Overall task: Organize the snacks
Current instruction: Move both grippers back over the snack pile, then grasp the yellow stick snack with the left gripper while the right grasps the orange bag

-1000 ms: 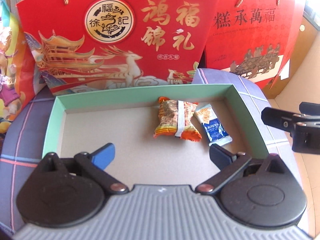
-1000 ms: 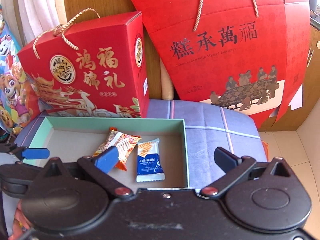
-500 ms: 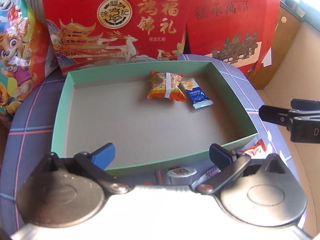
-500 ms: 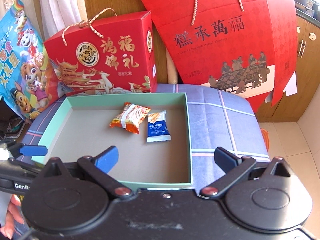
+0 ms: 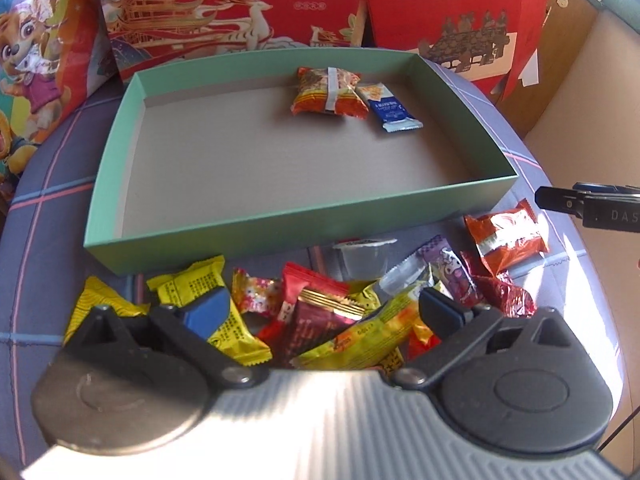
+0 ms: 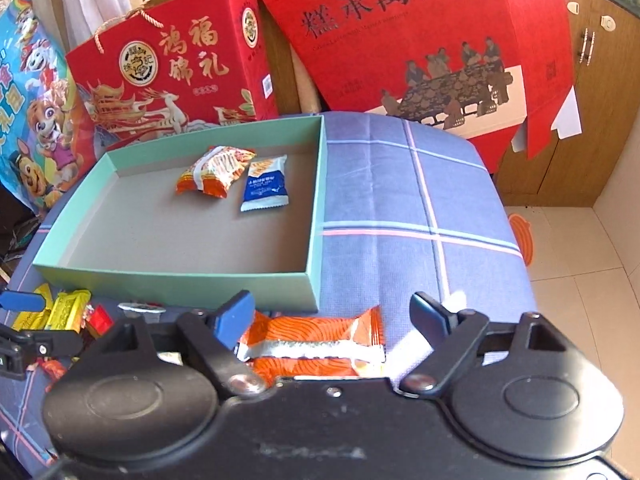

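With the right gripper [image 6: 332,312] poised over the orange packet [image 6: 312,344], its jaws have just been narrowing and straddle the packet without pressing it, so the step in hand looks like the pick. In the right wrist view the packet lies on the cloth [image 6: 400,208] at 6 o'clock from the tray [image 6: 316,200], just outside its near right corner. To do it well, I would sink until both pads flank the packet's middle, not its crimped ends, then close gently, since the foil looks slippery and the filling may crush. Lift clear of the tray's near wall before carrying towards 12 o'clock.

The left gripper [image 5: 320,304] hangs spread wide and empty over the snack pile [image 5: 320,312], at 6 o'clock from the tray. Two packets already lie inside near the far wall, towards 1 o'clock in the left view: set the next beside them, not on top.
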Demonstrator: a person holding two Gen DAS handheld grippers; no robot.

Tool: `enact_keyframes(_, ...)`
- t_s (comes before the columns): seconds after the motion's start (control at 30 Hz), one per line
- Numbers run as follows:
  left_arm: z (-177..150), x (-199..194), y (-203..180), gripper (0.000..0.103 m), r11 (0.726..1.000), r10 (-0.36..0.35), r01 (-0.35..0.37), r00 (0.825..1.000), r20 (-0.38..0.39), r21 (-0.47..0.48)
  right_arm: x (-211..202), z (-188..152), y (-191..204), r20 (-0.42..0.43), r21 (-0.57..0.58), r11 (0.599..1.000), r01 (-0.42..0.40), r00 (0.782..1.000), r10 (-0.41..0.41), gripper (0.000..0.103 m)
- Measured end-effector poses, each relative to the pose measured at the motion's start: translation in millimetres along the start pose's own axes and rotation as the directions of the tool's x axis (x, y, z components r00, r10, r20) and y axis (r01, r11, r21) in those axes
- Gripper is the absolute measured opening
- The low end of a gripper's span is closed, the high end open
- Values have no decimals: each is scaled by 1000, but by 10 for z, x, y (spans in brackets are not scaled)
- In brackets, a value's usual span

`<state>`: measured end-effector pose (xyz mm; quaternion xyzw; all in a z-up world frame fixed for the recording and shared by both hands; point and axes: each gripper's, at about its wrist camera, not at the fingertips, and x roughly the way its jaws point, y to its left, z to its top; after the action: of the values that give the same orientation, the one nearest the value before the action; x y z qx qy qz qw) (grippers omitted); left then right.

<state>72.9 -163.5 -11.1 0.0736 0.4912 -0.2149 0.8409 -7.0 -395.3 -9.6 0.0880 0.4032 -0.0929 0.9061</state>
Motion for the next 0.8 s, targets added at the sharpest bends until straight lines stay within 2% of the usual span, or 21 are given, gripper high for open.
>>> enact_keyframes(0.17,-67,67,-75,103,997,39,-38,999,-7,72,248,23,31,-27,-32,998,-48,999,47,77)
enact_keyframes(0.33,-130,93,-75,103,993,27,-24,999,-21,112,443,38,111,-74,-100,989,-107,992,100,77)
enact_keyframes(0.47,-166,124,-127,102,987,8,-3,1000,-29,159,574,-10,117,-161,-94,983,-157,977,141,76)
enact_keyframes(0.53,-173,131,-163,102,984,-6,10,1000,-24,180,595,-73,126,-219,-68,980,-187,961,168,77)
enact_keyframes(0.63,-179,154,-194,92,980,-18,22,1000,-24,195,486,-185,155,-243,-45,977,-210,950,193,77)
enact_keyframes(0.7,-187,166,-170,81,983,-42,48,998,-36,178,399,-257,178,-254,-8,975,-224,943,214,77)
enact_keyframes(0.8,-215,155,-132,67,983,-56,62,998,-42,172,292,-364,252,-257,-20,976,-216,945,204,77)
